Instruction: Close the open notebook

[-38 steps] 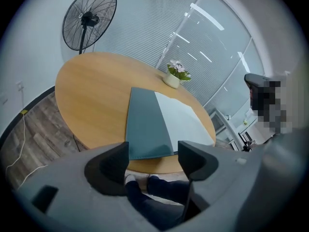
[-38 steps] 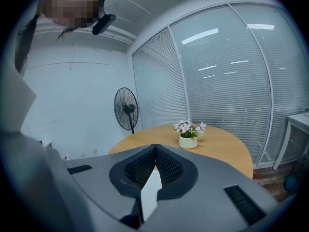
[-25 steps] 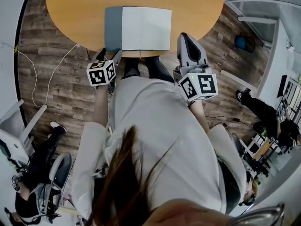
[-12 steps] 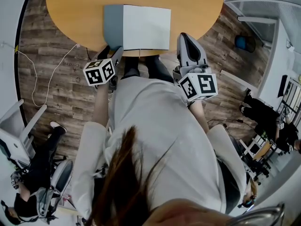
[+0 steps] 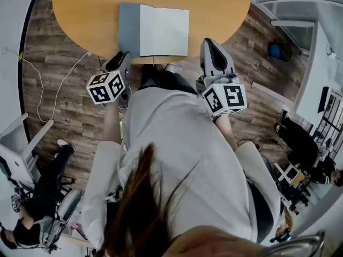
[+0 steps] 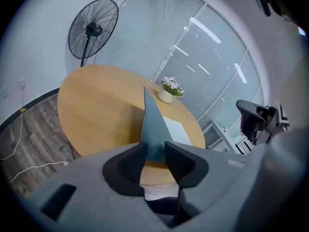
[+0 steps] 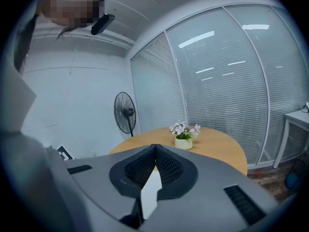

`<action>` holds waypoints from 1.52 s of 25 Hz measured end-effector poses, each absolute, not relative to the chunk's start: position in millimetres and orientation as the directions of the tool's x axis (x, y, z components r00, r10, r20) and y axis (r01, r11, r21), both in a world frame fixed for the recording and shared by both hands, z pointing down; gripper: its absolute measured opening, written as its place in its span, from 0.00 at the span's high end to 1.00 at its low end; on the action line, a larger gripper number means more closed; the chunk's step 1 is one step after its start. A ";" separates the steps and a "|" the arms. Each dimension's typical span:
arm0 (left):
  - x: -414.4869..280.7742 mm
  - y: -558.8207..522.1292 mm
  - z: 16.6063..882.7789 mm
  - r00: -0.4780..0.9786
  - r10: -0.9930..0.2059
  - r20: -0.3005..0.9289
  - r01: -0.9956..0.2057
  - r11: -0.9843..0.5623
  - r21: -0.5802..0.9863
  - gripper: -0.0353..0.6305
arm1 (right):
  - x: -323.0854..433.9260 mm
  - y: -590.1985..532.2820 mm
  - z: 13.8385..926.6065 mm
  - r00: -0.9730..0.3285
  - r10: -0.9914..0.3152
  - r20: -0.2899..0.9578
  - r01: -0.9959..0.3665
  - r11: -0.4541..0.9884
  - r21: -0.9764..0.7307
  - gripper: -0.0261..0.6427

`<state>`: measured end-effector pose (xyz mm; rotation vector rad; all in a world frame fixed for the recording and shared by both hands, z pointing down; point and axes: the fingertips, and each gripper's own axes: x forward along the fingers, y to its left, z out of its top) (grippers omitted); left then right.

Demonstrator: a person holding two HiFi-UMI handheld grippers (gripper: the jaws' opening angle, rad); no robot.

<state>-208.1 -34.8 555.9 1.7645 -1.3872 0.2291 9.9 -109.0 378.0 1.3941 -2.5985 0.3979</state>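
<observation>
Open notebook (image 5: 163,32) at near edge of round wooden counter (image 5: 80,9). Jaws of left tool (image 6: 154,151) closing on blue-grey cover (image 6: 152,124), which stands raised between pads. Beside notebook's right corner, right tool (image 7: 155,151) closed tight, empty.

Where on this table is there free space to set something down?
Bare wood left of the notebook out to the table rim, and a patch to its right. Beyond it more, up to the flower pot. Crowded: the near edge, where the left gripper, jaws closing, pinches the cover.
</observation>
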 end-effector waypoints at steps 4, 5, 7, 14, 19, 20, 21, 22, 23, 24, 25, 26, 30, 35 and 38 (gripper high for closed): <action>-195.0 -37.0 538.5 0.337 -0.725 0.601 -0.884 -0.023 0.468 0.76 | 30.2 -107.7 370.5 -0.550 -0.795 0.255 -0.835 0.527 -0.156 0.96; -191.0 -37.4 534.2 0.329 -0.729 0.600 -0.889 -0.025 0.457 0.77 | 36.3 -106.1 369.5 -0.549 -0.796 0.255 -0.836 0.525 -0.160 0.96; -183.0 -37.7 527.0 0.313 -0.736 0.600 -0.900 -0.029 0.435 0.78 | 48.1 -102.2 368.5 -0.547 -0.796 0.260 -0.837 0.521 -0.166 0.96; -150.5 -43.4 508.5 0.286 -0.757 0.588 -0.922 -0.052 0.383 0.81 | 76.6 -98.7 363.0 -0.560 -0.795 0.234 -0.828 0.525 -0.196 0.96; -131.9 -45.0 503.2 0.270 -0.768 0.581 -0.936 -0.068 0.345 0.83 | 95.2 -91.5 365.3 -0.564 -0.796 0.221 -0.824 0.527 -0.208 0.96; -128.5 -45.2 502.1 0.265 -0.772 0.577 -0.938 -0.068 0.340 0.83 | 99.4 -90.1 366.5 -0.563 -0.797 0.220 -0.825 0.525 -0.210 0.96; -125.1 -45.4 501.0 0.261 -0.776 0.574 -0.940 -0.068 0.336 0.84 | 103.3 -88.6 367.7 -0.562 -0.797 0.221 -0.825 0.523 -0.212 0.96; -121.9 -45.4 499.9 0.258 -0.779 0.571 -0.941 -0.067 0.333 0.84 | 106.4 -87.3 368.4 -0.562 -0.797 0.221 -0.825 0.523 -0.214 0.96; -119.1 -45.6 498.8 0.256 -0.781 0.569 -0.941 -0.067 0.331 0.84 | 108.8 -86.3 368.6 -0.562 -0.797 0.220 -0.825 0.523 -0.215 0.96; -116.4 -46.0 497.6 0.255 -0.783 0.567 -0.942 -0.069 0.328 0.85 | 110.8 -85.7 368.1 -0.563 -0.798 0.217 -0.825 0.523 -0.217 0.96; -113.2 -47.0 496.5 0.255 -0.784 0.566 -0.943 -0.072 0.325 0.85 | 113.0 -85.6 367.3 -0.562 -0.799 0.212 -0.825 0.522 -0.218 0.96; -108.9 -48.6 495.5 0.256 -0.783 0.566 -0.944 -0.077 0.321 0.86 | 116.1 -86.2 366.2 -0.561 -0.801 0.207 -0.825 0.521 -0.219 0.96; -86.7 -55.1 493.0 0.278 -0.773 0.570 -0.943 -0.107 0.315 0.87 | 133.6 -88.9 362.0 -0.548 -0.814 0.196 -0.833 0.507 -0.223 0.96; -66.3 -60.3 494.7 0.295 -0.757 0.582 -0.943 -0.135 0.303 0.88 | 150.3 -92.4 359.8 -0.529 -0.829 0.183 -0.842 0.486 -0.232 0.96; -55.9 -63.0 496.3 0.298 -0.749 0.592 -0.946 -0.147 0.290 0.88 | 154.7 -94.4 359.2 -0.527 -0.831 0.179 -0.843 0.484 -0.235 0.96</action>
